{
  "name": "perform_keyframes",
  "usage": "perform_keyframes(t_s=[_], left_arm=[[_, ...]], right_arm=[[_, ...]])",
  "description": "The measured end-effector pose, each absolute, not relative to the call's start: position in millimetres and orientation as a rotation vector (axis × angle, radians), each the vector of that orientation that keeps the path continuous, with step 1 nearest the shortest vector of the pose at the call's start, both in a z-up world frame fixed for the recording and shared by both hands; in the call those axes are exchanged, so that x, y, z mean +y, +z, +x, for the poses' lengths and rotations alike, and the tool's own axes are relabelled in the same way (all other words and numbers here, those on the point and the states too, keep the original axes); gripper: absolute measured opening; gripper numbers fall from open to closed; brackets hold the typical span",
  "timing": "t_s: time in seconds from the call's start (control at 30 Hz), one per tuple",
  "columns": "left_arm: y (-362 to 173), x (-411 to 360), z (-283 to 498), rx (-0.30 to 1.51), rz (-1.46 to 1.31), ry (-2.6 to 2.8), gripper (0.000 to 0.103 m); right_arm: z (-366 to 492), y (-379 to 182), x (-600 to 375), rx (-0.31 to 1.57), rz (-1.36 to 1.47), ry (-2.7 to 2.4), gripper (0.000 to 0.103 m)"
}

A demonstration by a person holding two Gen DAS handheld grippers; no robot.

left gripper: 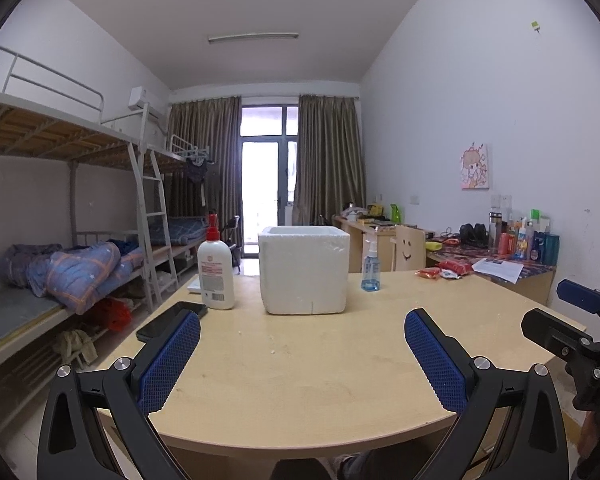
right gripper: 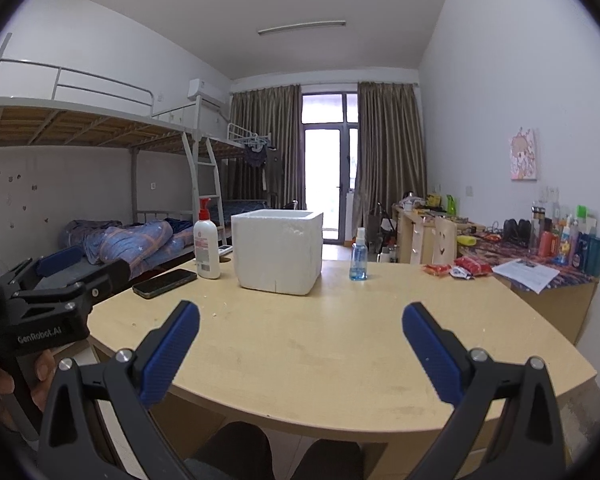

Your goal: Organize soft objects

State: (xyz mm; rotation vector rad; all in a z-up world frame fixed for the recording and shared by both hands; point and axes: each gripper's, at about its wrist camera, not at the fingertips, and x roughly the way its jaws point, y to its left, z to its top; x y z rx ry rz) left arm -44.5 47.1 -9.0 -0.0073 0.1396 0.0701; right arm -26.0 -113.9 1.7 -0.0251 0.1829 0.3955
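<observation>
Here both grippers hover level over the near edge of the table (left gripper: 300, 380), side by side and apart, each with its blue pads spread wide and nothing between them: the left gripper (left gripper: 302, 356) and the right gripper (right gripper: 300, 350) look poised to start, not mid-grasp. The white foam box (left gripper: 304, 270) stands upright near the table's middle, open top up, likely the bin for the soft things. The likeliest soft items are 2 or so red packets (right gripper: 458, 269) lying at the far right edge of the table, well apart from the box; what they are exactly is too small to tell. Just left of the box stands a white lotion bottle (left gripper: 216, 266) with a red pump, and a dark phone (left gripper: 172, 320) lies flat near it, close to the left gripper's path. Right of the box a small blue spray bottle (right gripper: 358, 256) stands between box and packets; a sweep from the packets toward the box could knock it over.
</observation>
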Motion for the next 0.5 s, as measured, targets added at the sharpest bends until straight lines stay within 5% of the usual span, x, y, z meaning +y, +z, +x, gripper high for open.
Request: perform_keyframes(t_s=[0.5], left_arm=[[-19.8, 35.8, -41.4, 0.191, -0.002, 0.036, 0.102]], right_arm=[[-28.9, -0.7, -116.9, 0.208, -0.014, 0.399, 0.103]])
